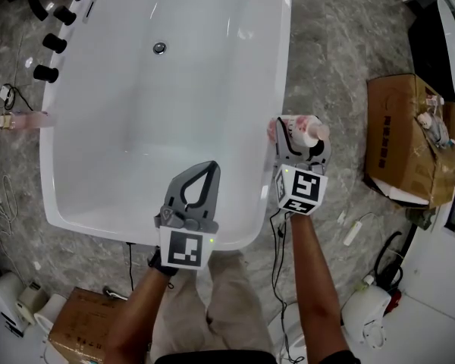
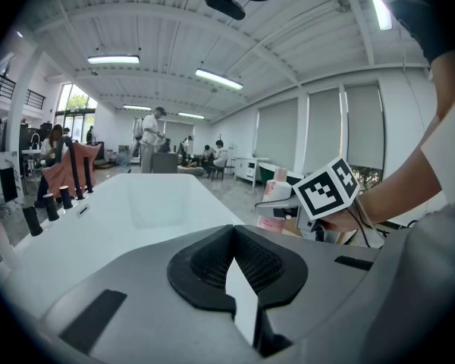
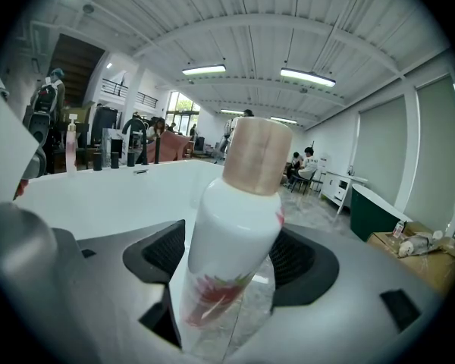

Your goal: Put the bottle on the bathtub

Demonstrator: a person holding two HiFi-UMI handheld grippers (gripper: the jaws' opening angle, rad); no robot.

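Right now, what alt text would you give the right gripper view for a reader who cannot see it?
A white bottle with a tan cap and red print stands between the open jaws of the right gripper, with the white bathtub stretching behind it. People are visible far behind.

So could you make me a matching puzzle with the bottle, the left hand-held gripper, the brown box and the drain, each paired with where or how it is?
Things:
1. bottle
2. left hand-held gripper
3. cardboard box
4. drain

Place or state:
A. on the floor beside the bathtub
B. jaws together, nothing in them
C. in the bathtub's bottom
D. between the right hand-held gripper's jaws

Pairs: 1-D, 2-B, 3-A, 4-C
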